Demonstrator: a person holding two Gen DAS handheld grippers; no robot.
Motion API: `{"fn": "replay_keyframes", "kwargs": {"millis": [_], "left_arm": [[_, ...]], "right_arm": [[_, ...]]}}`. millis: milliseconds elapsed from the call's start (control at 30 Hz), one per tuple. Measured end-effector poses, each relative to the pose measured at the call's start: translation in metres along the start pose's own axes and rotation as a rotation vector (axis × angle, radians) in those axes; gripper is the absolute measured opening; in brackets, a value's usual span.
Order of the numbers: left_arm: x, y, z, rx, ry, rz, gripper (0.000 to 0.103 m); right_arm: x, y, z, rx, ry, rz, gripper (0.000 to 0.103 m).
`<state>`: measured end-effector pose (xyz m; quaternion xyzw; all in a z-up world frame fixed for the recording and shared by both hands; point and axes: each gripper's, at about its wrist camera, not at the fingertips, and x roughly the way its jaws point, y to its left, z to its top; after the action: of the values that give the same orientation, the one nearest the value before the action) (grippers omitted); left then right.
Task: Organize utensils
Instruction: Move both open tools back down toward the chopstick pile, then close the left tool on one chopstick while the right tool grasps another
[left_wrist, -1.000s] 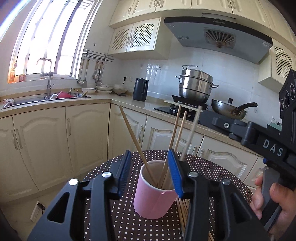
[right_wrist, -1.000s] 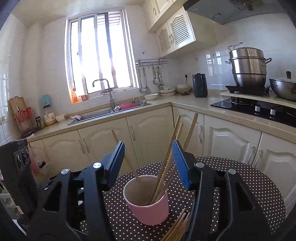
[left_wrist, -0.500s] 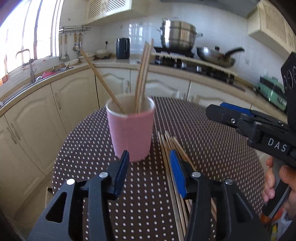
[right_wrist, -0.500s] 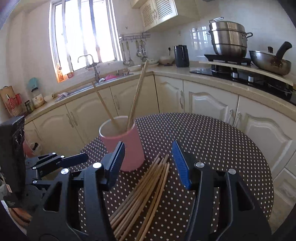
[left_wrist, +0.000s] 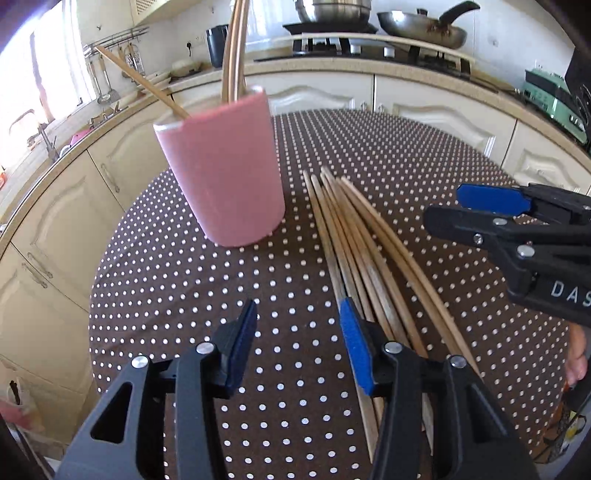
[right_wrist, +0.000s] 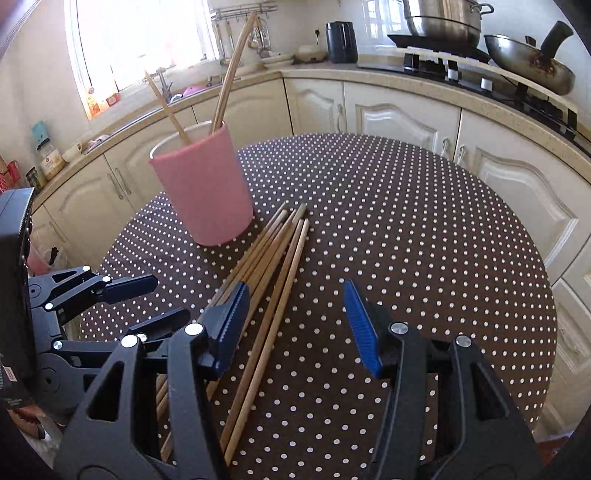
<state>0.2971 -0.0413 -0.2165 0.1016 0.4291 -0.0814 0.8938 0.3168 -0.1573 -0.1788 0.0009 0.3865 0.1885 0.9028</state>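
Observation:
A pink cup (left_wrist: 229, 173) (right_wrist: 207, 192) stands on the dotted table (left_wrist: 406, 155) and holds several wooden chopsticks (right_wrist: 229, 74). Beside it, a bundle of loose chopsticks (left_wrist: 354, 240) (right_wrist: 273, 266) lies flat on the cloth. My left gripper (left_wrist: 298, 314) hovers open just left of the bundle, its right finger over the outermost stick, with nothing between the jaws. My right gripper (right_wrist: 295, 295) is open above the bundle's near half; a few sticks run under the gap, untouched. Each gripper shows in the other's view: the right gripper (left_wrist: 448, 206) and the left gripper (right_wrist: 162, 299).
The round table's edge (right_wrist: 546, 280) curves close on the right. Cream cabinets (right_wrist: 399, 114) and a counter ring the table, with a wok (right_wrist: 528, 70) and pot on the stove, a black kettle (right_wrist: 341, 37) and a sink under the window.
Both grippers have dropped and tipped down toward the table. The cup, earlier framed between the jaws, now stands beyond them, and the loose chopsticks have come under the fingers.

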Motion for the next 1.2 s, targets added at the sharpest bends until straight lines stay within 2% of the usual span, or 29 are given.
{"fn": "replay_keyframes", "kwargs": {"millis": [200, 367, 433, 533, 700, 900, 1200], "left_arm": [[0.007, -0.009, 0.001, 0.017, 0.002, 0.002, 0.047], [0.009, -0.021, 0.006, 0.072, 0.002, 0.044, 0.048], [0.014, -0.027, 0.008, 0.096, 0.03, 0.072, 0.049], [0.014, -0.033, 0.01, 0.126, 0.016, 0.095, 0.049], [0.016, -0.013, 0.013, 0.019, 0.029, -0.002, 0.049], [0.023, 0.0, 0.018, -0.059, 0.058, -0.054, 0.049], [0.037, 0.002, 0.035, -0.083, 0.106, -0.037, 0.049]], "right_arm": [[0.013, 0.0, -0.006, -0.014, 0.047, -0.012, 0.053], [0.026, -0.002, -0.007, -0.022, 0.088, -0.029, 0.053], [0.031, -0.002, -0.009, -0.029, 0.101, -0.04, 0.053], [0.037, -0.002, -0.011, -0.031, 0.115, -0.043, 0.053], [0.042, 0.004, -0.009, -0.053, 0.13, -0.052, 0.053], [0.045, 0.007, 0.0, -0.074, 0.189, -0.074, 0.052], [0.049, -0.001, 0.015, -0.109, 0.325, -0.067, 0.052]]}}
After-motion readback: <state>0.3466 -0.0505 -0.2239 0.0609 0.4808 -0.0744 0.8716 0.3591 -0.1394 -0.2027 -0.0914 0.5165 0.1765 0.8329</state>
